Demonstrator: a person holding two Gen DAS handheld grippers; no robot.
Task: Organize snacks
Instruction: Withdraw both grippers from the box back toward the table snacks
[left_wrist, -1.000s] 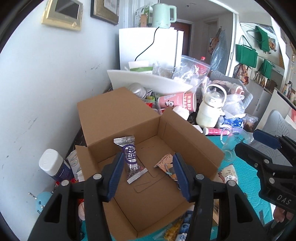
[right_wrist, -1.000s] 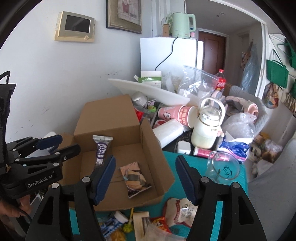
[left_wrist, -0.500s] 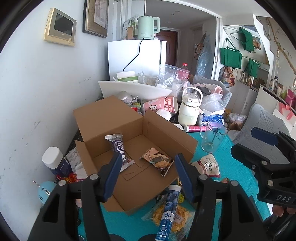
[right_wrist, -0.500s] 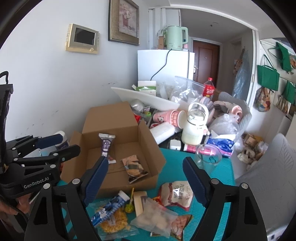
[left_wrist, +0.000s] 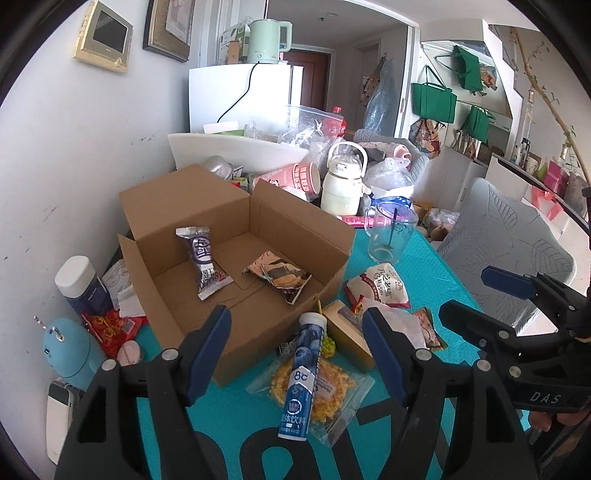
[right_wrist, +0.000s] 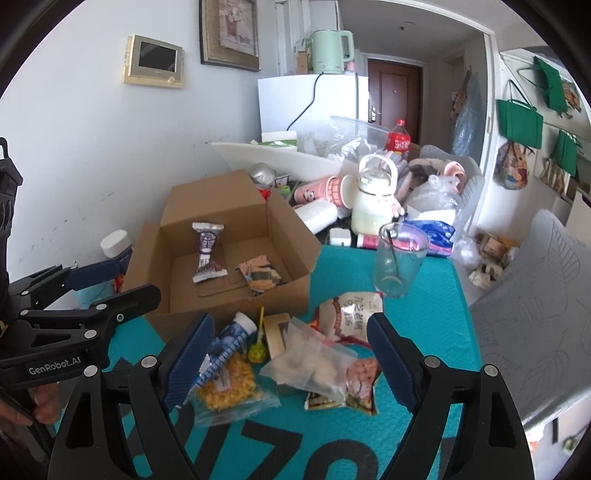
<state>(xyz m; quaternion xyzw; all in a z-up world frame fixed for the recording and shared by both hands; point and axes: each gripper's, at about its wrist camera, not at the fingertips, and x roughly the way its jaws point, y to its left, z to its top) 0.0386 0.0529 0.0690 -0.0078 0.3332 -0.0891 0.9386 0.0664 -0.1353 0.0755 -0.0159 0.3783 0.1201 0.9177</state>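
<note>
An open cardboard box (left_wrist: 236, 343) (right_wrist: 229, 299) holds a purple snack bar (left_wrist: 203, 258) and a crumpled packet (left_wrist: 277, 275). In front of it on the teal mat lie a blue tube (left_wrist: 301, 376) (right_wrist: 227, 349), a yellow snack bag (left_wrist: 325, 391), a red-and-white packet (left_wrist: 380, 286) (right_wrist: 347, 314), a small carton (right_wrist: 277, 328) and a clear bag (right_wrist: 314, 363). My left gripper (left_wrist: 295, 312) hovers above the tube, its jaws opening with nothing gripped. My right gripper (right_wrist: 290, 319) hangs over the pile, jaws also opening and empty.
A glass mug (left_wrist: 389, 236) with a stirrer stands right of the box. Behind it crowd a white jug (left_wrist: 341, 184), pink cups and bags. A white-capped bottle (left_wrist: 83, 284) and a light blue device (left_wrist: 70, 347) sit by the left wall. A grey chair (left_wrist: 509, 251) is at right.
Both grippers have drawn back from over the box toward the near side of the table. Their jaws have widened. The snack pile in front of the box has come into view.
</note>
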